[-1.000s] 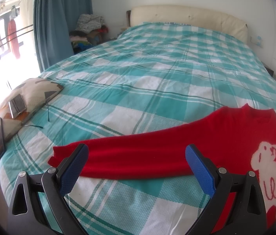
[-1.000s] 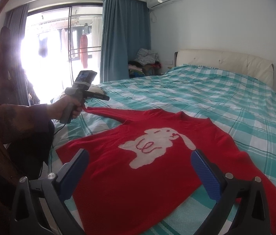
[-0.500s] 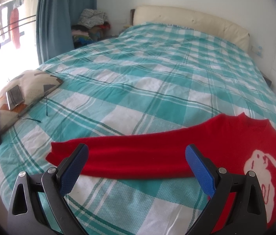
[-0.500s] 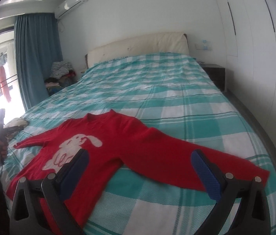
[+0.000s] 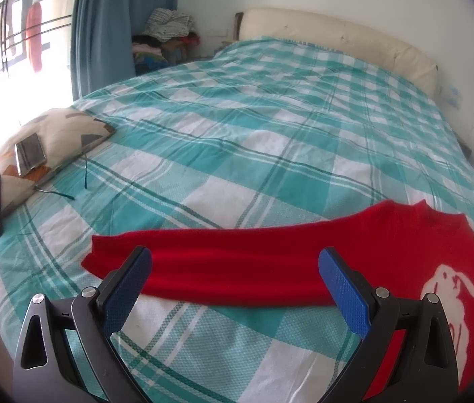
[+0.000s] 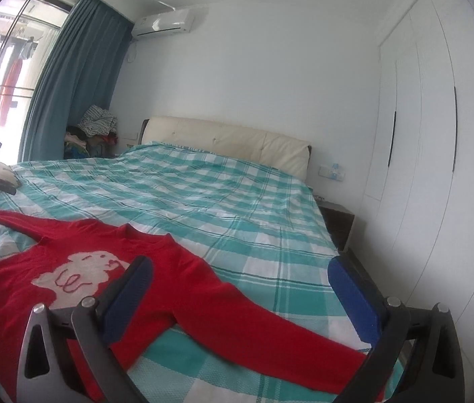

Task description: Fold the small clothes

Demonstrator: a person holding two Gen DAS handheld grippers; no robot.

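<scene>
Right gripper (image 6: 238, 299) has swung off the sweater body and now looks down the sweater's right-hand sleeve (image 6: 270, 329); left gripper (image 5: 235, 285) has barely shifted, same aim at the other sleeve (image 5: 223, 263). Both grippers have their blue pads spread wide, nothing between them, hovering above the cloth and not touching it.

Red sweater (image 6: 79, 278) with a white rabbit print (image 6: 80, 273) lies flat, face up, on the checked bedspread (image 5: 237, 141), near the foot edge, sleeves stretched out to either side. The left sleeve's cuff sits just left of the left gripper's left pad.

Beyond, on the left: a patterned cushion (image 5: 65, 131) with two phones (image 5: 28, 154) on it, well apart from the sweater. Headboard (image 6: 226, 141), curtain (image 6: 72, 80) and wardrobe (image 6: 438, 134) further off.

Step in hand, by my read: grab each sleeve to fold it in across the chest. To do it well, drop low, pinch near the cuff and not mid-sleeve, take only the knit and not the bedspread under it, then carry it flat over the print so no twist forms. Soft knit will sag if lifted high.
</scene>
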